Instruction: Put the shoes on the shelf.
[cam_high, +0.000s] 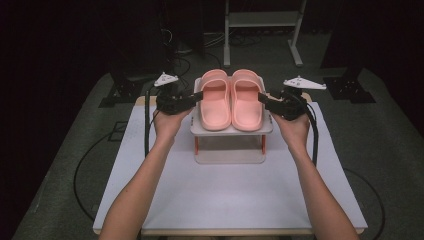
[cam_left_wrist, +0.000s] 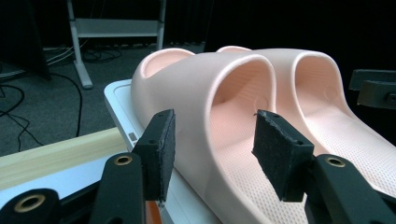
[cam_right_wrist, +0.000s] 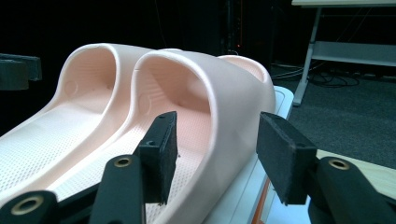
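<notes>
Two pink slippers stand side by side on a small white two-level stand (cam_high: 232, 131) on the white table (cam_high: 225, 200). The left slipper (cam_high: 215, 102) (cam_left_wrist: 196, 93) has its outer side wall between the jaws of my left gripper (cam_high: 198, 95) (cam_left_wrist: 212, 140), which is open, pads apart from the rubber. The right slipper (cam_high: 247, 102) (cam_right_wrist: 219, 88) has its outer wall between the jaws of my right gripper (cam_high: 261, 98) (cam_right_wrist: 215, 140), also open. Each gripper view shows the other gripper's tip beyond the slippers: right gripper (cam_left_wrist: 373, 88), left gripper (cam_right_wrist: 16, 70).
A light wooden strip (cam_left_wrist: 56, 151) edges the table behind the stand. A metal-frame rack (cam_high: 262, 22) and loose cables (cam_high: 180, 55) are on the grey floor beyond the table. Black tripod bases (cam_high: 350, 87) stand at both far corners.
</notes>
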